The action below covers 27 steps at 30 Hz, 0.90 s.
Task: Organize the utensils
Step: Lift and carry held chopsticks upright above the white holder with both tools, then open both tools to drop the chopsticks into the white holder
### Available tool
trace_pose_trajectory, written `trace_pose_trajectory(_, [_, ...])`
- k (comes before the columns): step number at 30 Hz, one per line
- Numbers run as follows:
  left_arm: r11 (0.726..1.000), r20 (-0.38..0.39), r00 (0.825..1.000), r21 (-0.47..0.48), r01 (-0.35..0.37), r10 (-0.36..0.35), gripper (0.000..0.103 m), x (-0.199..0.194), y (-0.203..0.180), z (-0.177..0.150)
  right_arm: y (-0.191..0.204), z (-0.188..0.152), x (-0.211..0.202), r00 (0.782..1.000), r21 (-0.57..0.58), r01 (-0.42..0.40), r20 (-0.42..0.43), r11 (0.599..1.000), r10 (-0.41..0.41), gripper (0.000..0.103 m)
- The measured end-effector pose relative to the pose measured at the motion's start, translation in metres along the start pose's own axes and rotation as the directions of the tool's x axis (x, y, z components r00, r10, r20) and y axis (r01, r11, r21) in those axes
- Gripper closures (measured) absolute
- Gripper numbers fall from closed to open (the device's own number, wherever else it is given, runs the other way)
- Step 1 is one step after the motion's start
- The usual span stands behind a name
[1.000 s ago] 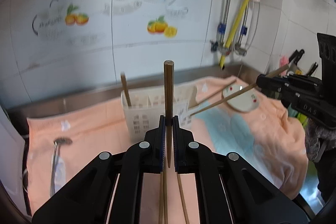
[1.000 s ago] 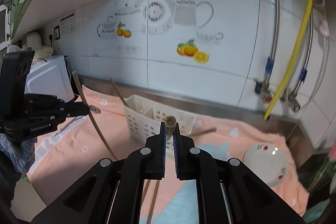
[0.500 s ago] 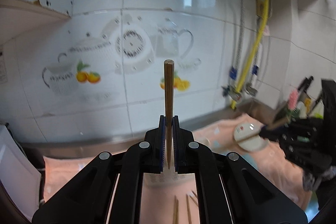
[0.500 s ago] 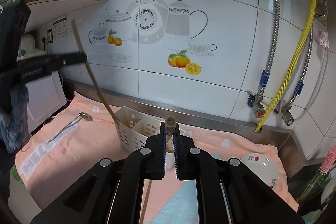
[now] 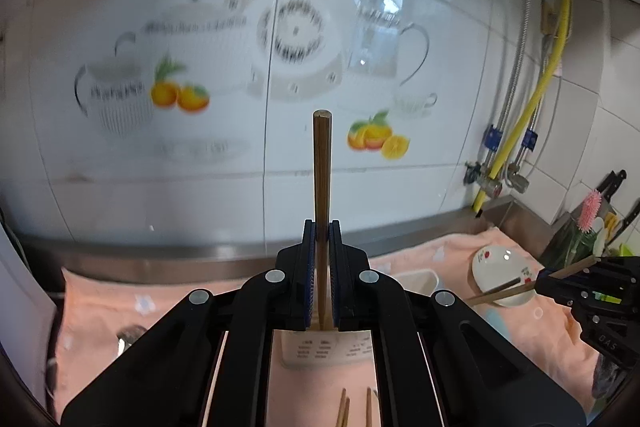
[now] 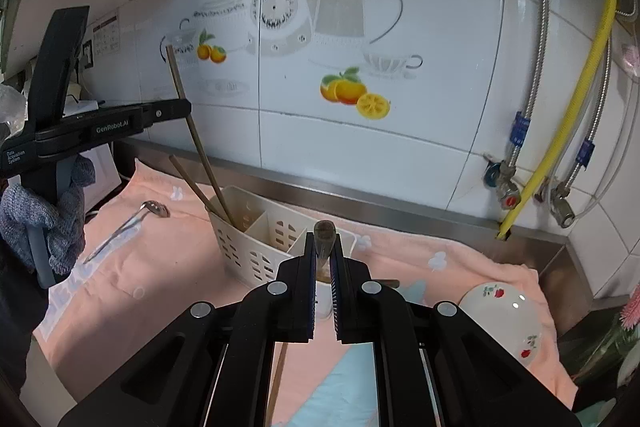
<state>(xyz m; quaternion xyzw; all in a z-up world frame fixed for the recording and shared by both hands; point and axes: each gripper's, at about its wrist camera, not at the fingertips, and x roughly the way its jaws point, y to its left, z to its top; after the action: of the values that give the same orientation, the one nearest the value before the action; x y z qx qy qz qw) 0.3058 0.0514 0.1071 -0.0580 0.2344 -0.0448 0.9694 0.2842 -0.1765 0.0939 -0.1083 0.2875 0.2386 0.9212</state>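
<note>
My left gripper [image 5: 321, 239] is shut on a brown chopstick [image 5: 321, 167] that stands upright. In the right wrist view the left gripper [image 6: 182, 109] holds this chopstick [image 6: 196, 139] with its lower end inside the left compartment of the white slotted utensil caddy [image 6: 256, 251]. Another chopstick [image 6: 190, 183] leans in that compartment. My right gripper [image 6: 323, 259] is shut on a second chopstick [image 6: 324, 233], held just in front of the caddy; it also shows in the left wrist view [image 5: 540, 281]. Loose chopsticks [image 5: 344, 411] lie on the peach towel [image 5: 100, 311].
A metal spoon [image 6: 132, 223] lies on the towel left of the caddy. A white bowl with red flowers [image 6: 504, 319] sits at the right. The tiled wall, a yellow hose [image 6: 568, 95] and valves stand behind. Knives and a pink brush [image 5: 590, 209] stand at far right.
My left gripper has risen and swung over the caddy, and its chopstick's lower end now sits in the left compartment. My right gripper has stayed near the caddy's front.
</note>
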Motion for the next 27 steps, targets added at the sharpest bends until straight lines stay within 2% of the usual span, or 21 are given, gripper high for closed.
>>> trace_pose_trajectory(5, [1.000, -0.047, 0.999, 0.005, 0.002, -0.002, 0.097, 0.011, 0.002, -0.013, 0.001, -0.006, 0.016, 0.999, 0.006, -0.003, -0.032, 1.000, 0.003, 0.096])
trace_pose_trajectory(14, [1.000, -0.075, 0.997, -0.007, 0.000, 0.000, 0.094, 0.013, 0.006, -0.019, 0.001, -0.008, 0.037, 0.998, 0.034, -0.009, -0.061, 0.999, 0.011, 0.096])
trace_pose_trajectory(16, [1.000, -0.078, 0.997, -0.016, 0.001, -0.003, 0.078, 0.013, 0.006, -0.020, 0.000, -0.009, 0.040, 0.998, 0.042, -0.011, -0.064, 0.999, 0.014, 0.096])
trace_pose_trajectory(19, [1.000, -0.065, 0.998, -0.014, -0.009, 0.009, 0.061, 0.008, 0.007, -0.021, 0.000, -0.008, 0.040, 0.998, 0.048, -0.012, -0.056, 0.999, 0.015, 0.095])
trace_pose_trajectory(22, [1.000, -0.055, 0.998, -0.011, -0.016, 0.016, 0.057, 0.002, 0.007, -0.021, -0.001, -0.008, 0.036, 0.999, 0.049, -0.006, -0.046, 0.999, 0.008, 0.085])
trace_pose_trajectory(24, [1.000, -0.049, 0.999, -0.014, -0.019, 0.018, 0.047, -0.003, 0.008, -0.022, -0.002, -0.009, 0.031, 0.999, 0.053, -0.002, -0.036, 0.999, 0.004, 0.073])
trace_pose_trajectory(26, [1.000, -0.036, 0.999, -0.009, -0.024, 0.024, 0.042, -0.010, 0.008, -0.023, -0.003, -0.009, 0.024, 1.000, 0.058, 0.004, -0.020, 0.998, -0.003, 0.067])
trace_pose_trajectory(27, [1.000, -0.032, 0.999, -0.009, -0.026, 0.026, 0.036, -0.015, 0.008, -0.025, -0.003, -0.010, 0.021, 1.000, 0.058, 0.006, -0.013, 0.998, -0.006, 0.060])
